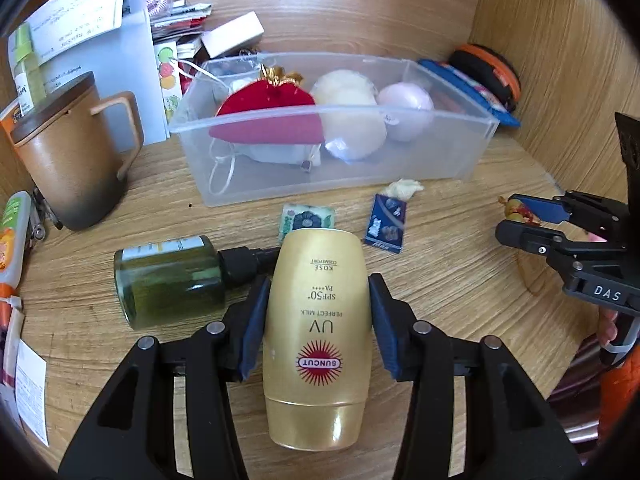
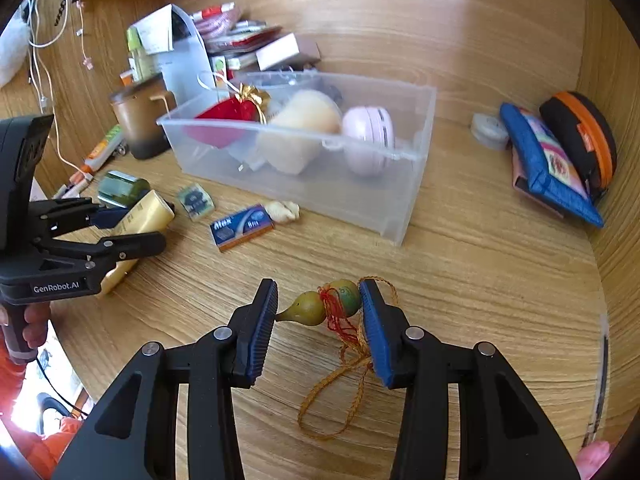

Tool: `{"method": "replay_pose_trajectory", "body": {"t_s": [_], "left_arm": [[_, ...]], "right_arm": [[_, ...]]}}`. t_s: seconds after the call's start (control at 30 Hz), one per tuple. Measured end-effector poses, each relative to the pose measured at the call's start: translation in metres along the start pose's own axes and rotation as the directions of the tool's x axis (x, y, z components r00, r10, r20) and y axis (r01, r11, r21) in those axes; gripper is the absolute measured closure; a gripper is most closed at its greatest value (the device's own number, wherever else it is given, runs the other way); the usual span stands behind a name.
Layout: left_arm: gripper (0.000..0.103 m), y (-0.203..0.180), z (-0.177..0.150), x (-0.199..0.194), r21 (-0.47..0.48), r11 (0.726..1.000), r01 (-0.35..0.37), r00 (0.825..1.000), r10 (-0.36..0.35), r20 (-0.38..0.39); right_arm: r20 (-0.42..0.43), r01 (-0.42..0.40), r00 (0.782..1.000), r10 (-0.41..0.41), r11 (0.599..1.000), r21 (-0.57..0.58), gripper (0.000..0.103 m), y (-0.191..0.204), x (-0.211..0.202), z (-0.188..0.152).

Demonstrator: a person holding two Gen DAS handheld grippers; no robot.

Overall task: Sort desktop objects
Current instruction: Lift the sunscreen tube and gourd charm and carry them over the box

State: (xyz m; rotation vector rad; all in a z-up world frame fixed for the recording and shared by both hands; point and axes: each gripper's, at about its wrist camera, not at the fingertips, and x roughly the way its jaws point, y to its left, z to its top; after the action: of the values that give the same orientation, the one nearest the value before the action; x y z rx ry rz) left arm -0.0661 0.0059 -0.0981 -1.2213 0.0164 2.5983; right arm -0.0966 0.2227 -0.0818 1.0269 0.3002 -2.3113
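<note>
My left gripper (image 1: 318, 300) is shut on a gold sunscreen bottle (image 1: 316, 328), its blue pads pressed on both sides; the same bottle shows in the right wrist view (image 2: 140, 216). My right gripper (image 2: 318, 312) is shut on a small gourd charm (image 2: 328, 304) with a red tassel and an orange cord loop trailing on the desk. The clear plastic bin (image 1: 460, 156) holds a red pouch (image 1: 272, 108), a cream puff (image 1: 352, 112) and a pink round case (image 1: 408, 108). A green glass bottle (image 1: 168, 276) lies left of the sunscreen.
A brown mug (image 1: 72, 164) stands at the left. A blue staple box (image 2: 242, 226), a small patterned packet (image 2: 195, 200) and a cream knot (image 2: 284, 210) lie before the bin. Blue pouch (image 2: 548, 168) and orange-black case (image 2: 580, 136) lean at the right wall.
</note>
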Motion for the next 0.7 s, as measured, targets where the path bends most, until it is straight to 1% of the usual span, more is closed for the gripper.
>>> {"method": "replay_pose_trajectory", "body": {"t_s": [0.27,0.43,0.5,0.7], "left_arm": [[0.056,-0.004,0.007,-0.028,0.001,1.000,0.016,0.997,-0.016,0.082],[0.060,-0.007,0.014,-0.041,0.006,1.000,0.024,0.992,-0.025,0.126],[0.060,-0.008,0.018,-0.044,0.011,1.000,0.029,0.990,-0.030,0.139],[0.060,-0.019,0.032,-0.065,0.079,0.997,0.010,0.980,-0.026,0.196]], "right_arm": [[0.053,0.009,0.999,-0.008,1.000,-0.010,0.064,0.004,-0.016,0.017],[0.085,0.019,0.996,-0.017,0.999,-0.029,0.064,0.007,-0.026,0.029],[0.098,0.021,0.995,-0.017,0.999,-0.038,0.064,0.008,-0.029,0.035],[0.133,0.026,0.991,-0.017,0.998,-0.060,0.064,0.012,-0.038,0.055]]}}
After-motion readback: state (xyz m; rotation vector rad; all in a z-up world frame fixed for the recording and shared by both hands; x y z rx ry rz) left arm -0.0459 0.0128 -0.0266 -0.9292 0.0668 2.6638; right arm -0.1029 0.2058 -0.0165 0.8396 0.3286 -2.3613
